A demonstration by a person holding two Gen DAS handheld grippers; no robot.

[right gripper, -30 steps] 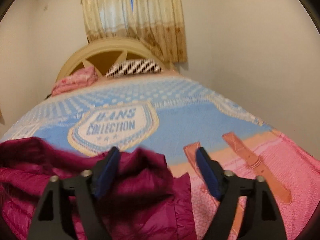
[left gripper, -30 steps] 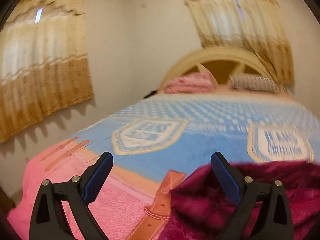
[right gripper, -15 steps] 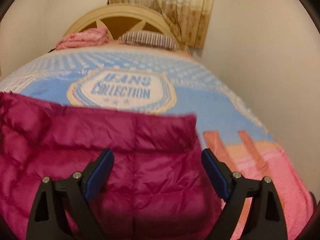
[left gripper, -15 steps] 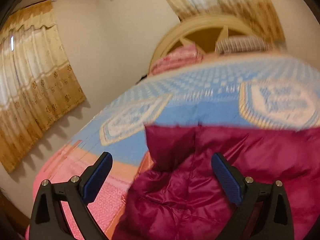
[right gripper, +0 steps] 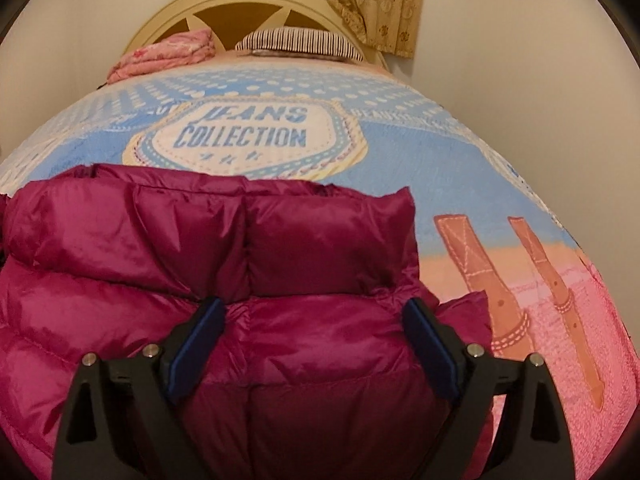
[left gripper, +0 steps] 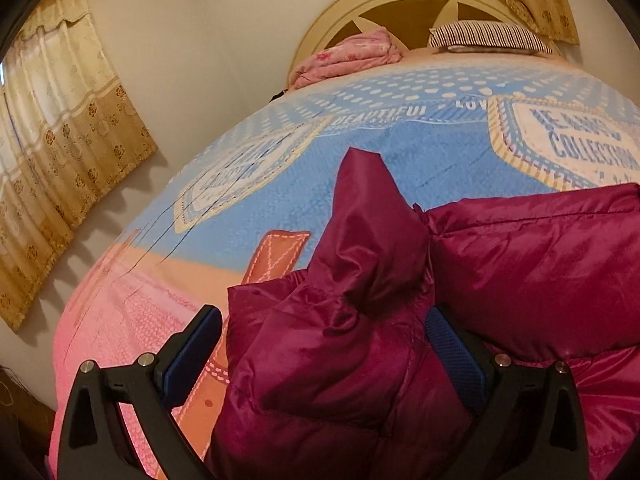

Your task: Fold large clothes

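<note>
A magenta puffer jacket (left gripper: pixel 520 264) lies on the bed near its foot. In the left wrist view a puffy sleeve or corner of it (left gripper: pixel 360 248) bulges up between the fingers of my left gripper (left gripper: pixel 324 344), which is open and straddles it. In the right wrist view the jacket (right gripper: pixel 200 240) spreads wide, its quilted edge towards the headboard. My right gripper (right gripper: pixel 316 344) is open just above the jacket's right part, with fabric between the blue pads (right gripper: pixel 432 348).
The bed has a blue and pink blanket (right gripper: pixel 420 152) with "Jeans Collection" badges. A pink folded cloth (right gripper: pixel 168 54) and a striped pillow (right gripper: pixel 296 42) lie by the headboard (right gripper: pixel 240 4). Walls and curtains (left gripper: pixel 60 120) stand close on both sides.
Both grippers have dropped down and forward onto the jacket. It now fills the lower part of both views, with fabric between the open fingers.
</note>
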